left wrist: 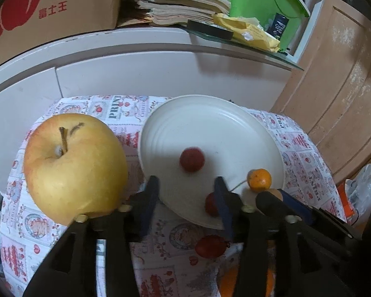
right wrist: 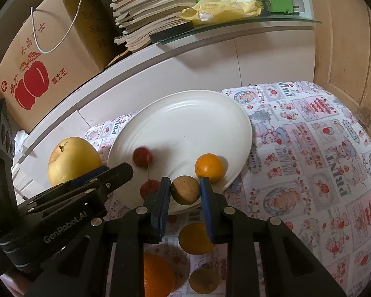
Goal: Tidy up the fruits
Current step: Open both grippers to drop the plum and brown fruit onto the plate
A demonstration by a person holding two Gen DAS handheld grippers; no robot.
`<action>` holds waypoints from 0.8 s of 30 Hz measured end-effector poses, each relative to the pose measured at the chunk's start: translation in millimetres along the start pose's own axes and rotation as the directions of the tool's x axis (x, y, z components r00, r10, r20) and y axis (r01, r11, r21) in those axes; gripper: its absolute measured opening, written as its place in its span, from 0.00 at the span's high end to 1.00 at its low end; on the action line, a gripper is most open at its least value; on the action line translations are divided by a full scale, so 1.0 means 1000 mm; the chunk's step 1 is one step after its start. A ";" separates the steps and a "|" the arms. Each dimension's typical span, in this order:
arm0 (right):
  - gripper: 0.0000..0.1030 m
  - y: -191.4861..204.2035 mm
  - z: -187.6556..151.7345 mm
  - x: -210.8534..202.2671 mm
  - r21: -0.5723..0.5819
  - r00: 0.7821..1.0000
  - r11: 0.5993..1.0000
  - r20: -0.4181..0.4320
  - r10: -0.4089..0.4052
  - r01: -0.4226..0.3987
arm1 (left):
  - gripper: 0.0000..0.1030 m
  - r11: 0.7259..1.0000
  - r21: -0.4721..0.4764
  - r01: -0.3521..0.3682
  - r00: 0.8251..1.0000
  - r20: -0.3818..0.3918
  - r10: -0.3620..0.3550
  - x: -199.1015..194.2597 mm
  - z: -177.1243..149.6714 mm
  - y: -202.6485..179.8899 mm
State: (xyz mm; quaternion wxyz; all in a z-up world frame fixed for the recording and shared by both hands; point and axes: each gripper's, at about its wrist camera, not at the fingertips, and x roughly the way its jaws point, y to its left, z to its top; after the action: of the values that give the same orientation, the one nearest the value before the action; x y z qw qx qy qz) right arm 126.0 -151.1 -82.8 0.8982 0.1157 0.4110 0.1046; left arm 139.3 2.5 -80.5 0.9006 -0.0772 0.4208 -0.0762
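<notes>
Right gripper: I have it clamped on a brown fruit over the plate.
Left gripper: I see it spread apart, holding nothing.

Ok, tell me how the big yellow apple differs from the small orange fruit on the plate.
The yellow apple is far bigger than the small orange fruit. The apple is pale yellow with a stem showing; the orange fruit is bright orange, with no stem visible. The apple sits on the patterned cloth left of the white plate, while the orange fruit lies on the plate by its near rim. Both are roundish, and neither is held by a gripper.
</notes>
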 end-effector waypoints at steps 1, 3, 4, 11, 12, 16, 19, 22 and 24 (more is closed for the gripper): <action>0.74 0.000 0.000 0.000 0.002 1.000 1.000 -0.001 0.001 -0.001 | 0.50 1.000 -0.005 -0.002 1.000 -0.001 0.002 0.000 0.000 0.001; 0.74 0.000 0.001 -0.001 0.006 1.000 1.000 -0.003 0.001 -0.001 | 0.49 1.000 -0.017 0.003 1.000 -0.002 -0.003 -0.001 0.001 0.004; 0.74 0.000 0.001 -0.001 0.007 1.000 1.000 -0.005 0.000 0.000 | 0.49 1.000 -0.023 0.004 1.000 0.001 -0.004 -0.002 0.001 0.005; 0.66 0.001 0.002 -0.005 0.008 1.000 1.000 0.003 -0.011 0.011 | 0.47 1.000 -0.014 -0.003 1.000 0.012 0.003 -0.006 0.001 0.002; 0.65 0.001 0.002 -0.006 0.007 1.000 1.000 0.004 -0.016 0.016 | 0.47 1.000 -0.011 -0.006 1.000 0.015 0.007 -0.007 0.002 0.002; 0.62 -0.002 0.003 -0.009 0.018 1.000 1.000 0.008 -0.026 0.026 | 0.46 1.000 -0.005 -0.016 1.000 0.026 0.016 -0.010 0.002 0.001; 0.61 -0.003 0.005 -0.014 0.025 0.999 0.999 0.018 -0.030 0.029 | 0.46 1.000 -0.001 -0.022 0.999 0.034 0.022 -0.014 0.004 0.000; 0.61 -0.002 0.008 -0.021 0.025 0.999 0.999 0.029 -0.029 0.029 | 0.46 1.000 0.010 -0.028 0.999 0.047 0.027 -0.023 0.005 -0.003; 0.61 0.000 0.010 -0.029 0.020 0.999 0.999 0.038 -0.032 0.031 | 0.45 0.999 0.024 -0.037 0.998 0.060 0.036 -0.031 0.007 -0.006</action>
State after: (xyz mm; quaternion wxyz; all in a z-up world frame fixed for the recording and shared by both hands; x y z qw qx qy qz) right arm 115.1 -160.1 -55.9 0.9063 0.1200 0.3964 0.0843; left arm 124.1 3.4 -51.9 0.9150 -0.0602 0.3940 -0.0628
